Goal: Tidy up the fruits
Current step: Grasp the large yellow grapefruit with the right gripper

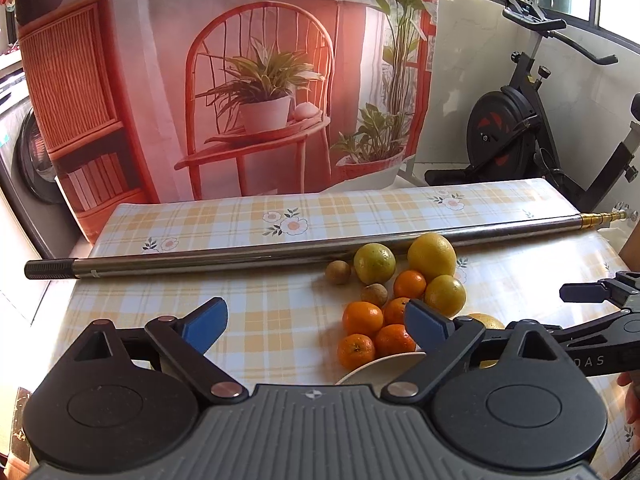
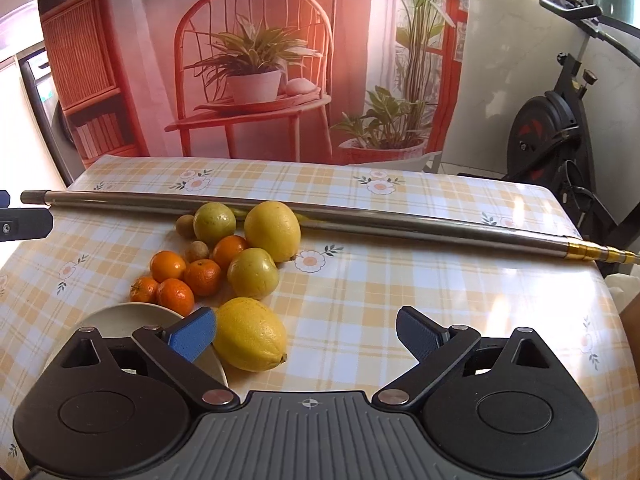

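A cluster of fruit lies on the checked tablecloth: several small oranges (image 1: 362, 318), three yellow-green citrus such as the biggest (image 1: 432, 256), and two small brown fruits (image 1: 338, 272). My left gripper (image 1: 316, 324) hovers open to the near left of them, and its right finger overlaps the oranges in the picture. A white plate (image 1: 384, 364) shows just below. In the right wrist view my right gripper (image 2: 308, 334) is open. A large lemon (image 2: 250, 334) lies beside its left finger, untouched by the pads. The plate (image 2: 120, 320) is partly hidden behind that finger, with the oranges (image 2: 202, 277) beyond.
A long metal pole (image 2: 360, 220) lies across the table right behind the fruit. A printed backdrop curtain (image 1: 248, 80) hangs past the far edge. An exercise bike (image 1: 520, 128) stands to the right. Bare tablecloth (image 2: 420, 280) extends right of the fruit.
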Action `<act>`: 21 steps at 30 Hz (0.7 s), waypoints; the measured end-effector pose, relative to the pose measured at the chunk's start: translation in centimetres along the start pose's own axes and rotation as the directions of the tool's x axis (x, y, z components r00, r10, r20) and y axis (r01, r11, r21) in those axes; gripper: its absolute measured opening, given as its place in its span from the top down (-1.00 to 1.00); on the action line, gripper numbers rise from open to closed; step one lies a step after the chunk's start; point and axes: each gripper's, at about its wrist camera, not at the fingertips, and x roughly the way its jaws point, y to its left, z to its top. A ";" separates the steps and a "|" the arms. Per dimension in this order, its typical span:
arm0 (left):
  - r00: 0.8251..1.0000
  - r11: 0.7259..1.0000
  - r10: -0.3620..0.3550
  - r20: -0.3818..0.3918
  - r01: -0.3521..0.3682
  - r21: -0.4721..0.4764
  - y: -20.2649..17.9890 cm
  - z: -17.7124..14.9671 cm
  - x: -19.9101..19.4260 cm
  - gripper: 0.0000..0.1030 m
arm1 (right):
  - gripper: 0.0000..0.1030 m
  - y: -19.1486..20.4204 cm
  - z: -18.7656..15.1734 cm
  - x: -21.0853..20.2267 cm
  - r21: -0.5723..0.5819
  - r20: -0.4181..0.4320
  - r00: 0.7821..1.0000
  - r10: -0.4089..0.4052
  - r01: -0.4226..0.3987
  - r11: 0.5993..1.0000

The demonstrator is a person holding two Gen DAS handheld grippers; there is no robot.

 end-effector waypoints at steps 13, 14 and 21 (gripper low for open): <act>0.997 0.999 -0.037 -0.060 0.037 -0.012 -0.2 -0.7 2.9 -0.84 | -0.35 1.8 0.2 5.7 -0.001 -0.128 0.988 0.086 -0.086 0.996; 0.997 0.999 -0.047 -0.065 0.046 -0.021 -0.1 -0.7 3.1 -0.84 | -0.32 1.9 0.2 5.9 -0.003 -0.133 0.987 0.089 -0.091 0.996; 0.990 0.994 -0.103 -0.095 0.098 -0.055 0.7 -1.2 4.3 -0.68 | -0.07 1.9 -0.4 6.2 -0.007 -0.151 0.979 0.135 -0.138 0.990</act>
